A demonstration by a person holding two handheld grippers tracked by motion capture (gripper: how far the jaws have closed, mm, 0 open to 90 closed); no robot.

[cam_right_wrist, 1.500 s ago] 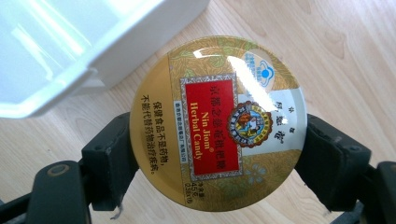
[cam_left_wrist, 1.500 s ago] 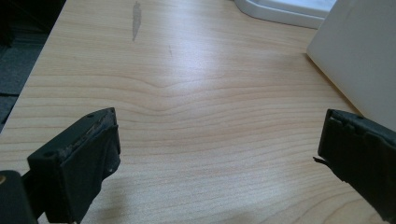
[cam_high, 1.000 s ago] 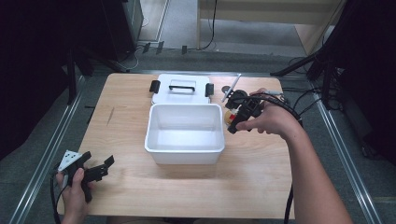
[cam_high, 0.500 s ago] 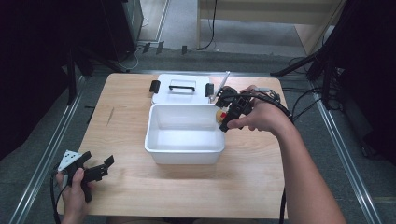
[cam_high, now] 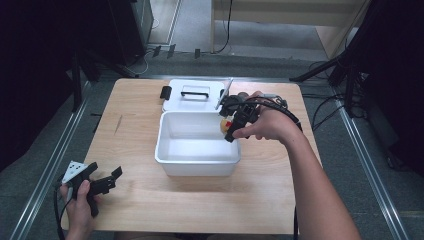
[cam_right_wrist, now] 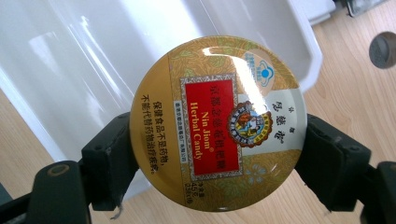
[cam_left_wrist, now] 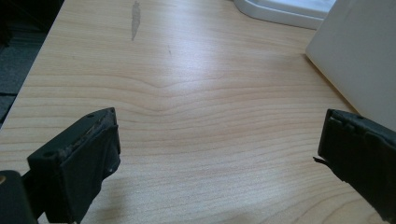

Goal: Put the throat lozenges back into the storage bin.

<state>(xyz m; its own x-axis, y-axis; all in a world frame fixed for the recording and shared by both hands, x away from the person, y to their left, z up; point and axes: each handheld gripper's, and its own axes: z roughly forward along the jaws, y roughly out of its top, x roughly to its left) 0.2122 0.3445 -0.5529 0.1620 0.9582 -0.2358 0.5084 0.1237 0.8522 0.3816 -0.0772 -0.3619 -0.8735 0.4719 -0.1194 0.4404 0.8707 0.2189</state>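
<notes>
A round golden candy tin (cam_right_wrist: 219,126) with a red label sits between the black jaws of my right gripper (cam_right_wrist: 219,158), which is shut on its rim. In the high view this gripper (cam_high: 229,125) holds the tin (cam_high: 224,125) over the right rim of the white plastic box (cam_high: 197,161). The box's glossy inside (cam_right_wrist: 70,56) lies right behind the tin. My left gripper (cam_high: 107,180) rests near the table's front left corner, its jaws wide open over bare wood (cam_left_wrist: 219,154) with nothing between them.
The box's white lid (cam_high: 192,95) with a black handle lies flat behind the box. The box wall (cam_left_wrist: 359,56) and lid edge (cam_left_wrist: 285,11) show at the right of the left gripper view. A small dark round thing (cam_right_wrist: 383,49) lies on the wood beyond the box.
My right hand has carried the tin leftward, from beside the box to over its right rim. The left gripper has stayed where it was.
</notes>
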